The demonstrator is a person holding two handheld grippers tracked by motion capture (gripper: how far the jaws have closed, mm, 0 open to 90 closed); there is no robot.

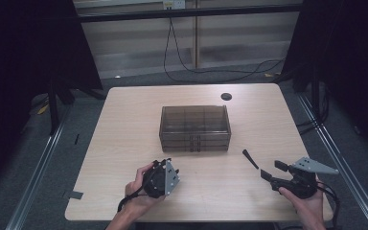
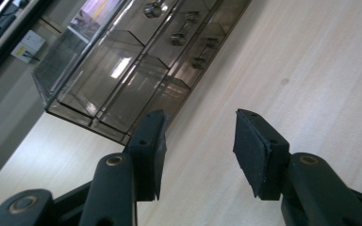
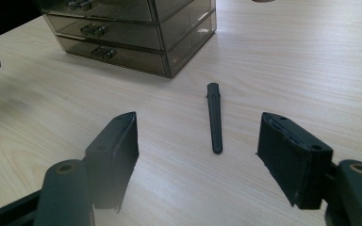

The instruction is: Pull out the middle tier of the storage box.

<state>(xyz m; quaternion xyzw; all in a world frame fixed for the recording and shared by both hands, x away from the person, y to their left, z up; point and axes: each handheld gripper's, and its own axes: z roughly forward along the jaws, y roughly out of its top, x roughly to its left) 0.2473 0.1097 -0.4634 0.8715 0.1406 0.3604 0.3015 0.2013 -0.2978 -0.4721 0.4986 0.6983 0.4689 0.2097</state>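
Black stick (image 3: 214,117) flat on table (image 1: 124,143), both claws (image 3: 198,155) (image 2: 198,150) released, empty.

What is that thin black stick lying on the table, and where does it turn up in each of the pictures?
High view: the black stick lies right of centre, between the drawer box and the right claw.
Left gripper view: not in it.
Right gripper view: the stick lies mid-picture, ahead of open jaws.
Shared landmark: the smoky drawer box, also in the left gripper view.
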